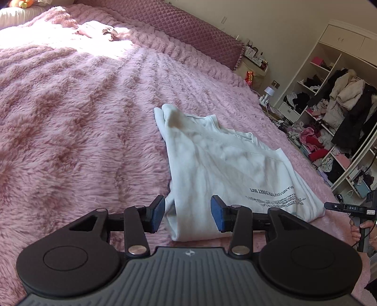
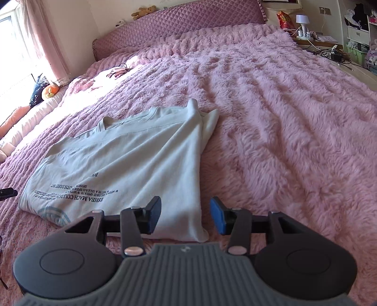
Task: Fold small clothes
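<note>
A white T-shirt (image 1: 231, 164) with black printed text lies on the pink fluffy bedspread (image 1: 82, 117), its sides folded in toward the middle. My left gripper (image 1: 187, 215) is open, its blue pads either side of the shirt's near left corner, low over it. In the right wrist view the same shirt (image 2: 132, 164) lies ahead and to the left. My right gripper (image 2: 185, 217) is open, its jaws either side of the shirt's near right corner. The right gripper's handle and the hand holding it (image 1: 358, 219) show at the right edge of the left wrist view.
A quilted pink headboard (image 2: 179, 26) runs along the far side. A small pink garment (image 1: 96, 29) lies far up the bed. An open wardrobe with clothes (image 1: 334, 113) stands right of the bed. A nightstand with a lamp (image 2: 302, 22) sits by the headboard.
</note>
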